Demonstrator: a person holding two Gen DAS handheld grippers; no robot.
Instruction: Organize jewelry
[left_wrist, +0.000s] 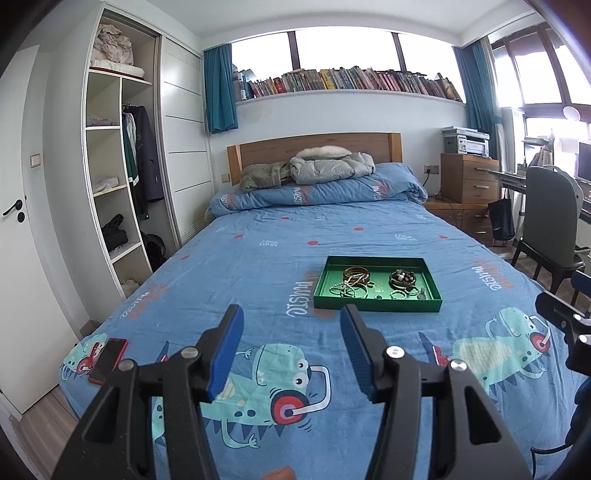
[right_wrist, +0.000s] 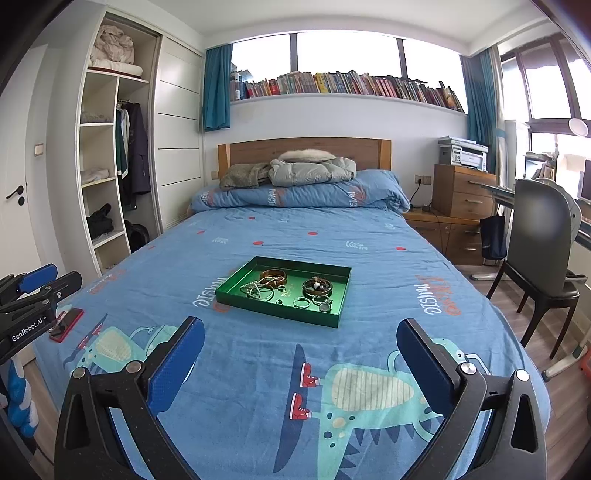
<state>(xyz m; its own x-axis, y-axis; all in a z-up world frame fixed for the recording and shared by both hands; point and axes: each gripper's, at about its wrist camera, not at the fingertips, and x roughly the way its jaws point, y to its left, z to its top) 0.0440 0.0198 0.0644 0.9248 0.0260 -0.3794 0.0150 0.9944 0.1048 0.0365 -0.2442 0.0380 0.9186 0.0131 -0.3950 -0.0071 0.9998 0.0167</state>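
Observation:
A shallow green tray (left_wrist: 432, 305) (right_wrist: 236, 275) lies in the middle of the blue bed. Inside it sit a brown bangle (left_wrist: 356, 273) (right_wrist: 273, 275), a beaded chain (left_wrist: 345, 288) (right_wrist: 258, 288), a dark round bracelet (left_wrist: 402, 278) (right_wrist: 317, 286) and several small rings (left_wrist: 399, 294) (right_wrist: 303, 302). My left gripper (left_wrist: 291, 317) hangs open over the near part of the bed, short of the tray, with nothing between its blue pads. My right gripper (right_wrist: 301, 328) is open wide, also short of the tray and holding nothing. Each gripper shows at the edge of the other's view.
A red-cased phone (left_wrist: 109, 360) (right_wrist: 67, 323) lies on the bed's near left corner. Folded duvet and jackets (left_wrist: 328, 168) are piled at the headboard. An open wardrobe (left_wrist: 118, 177) stands left; a chair (right_wrist: 543, 240), drawers and a desk stand right.

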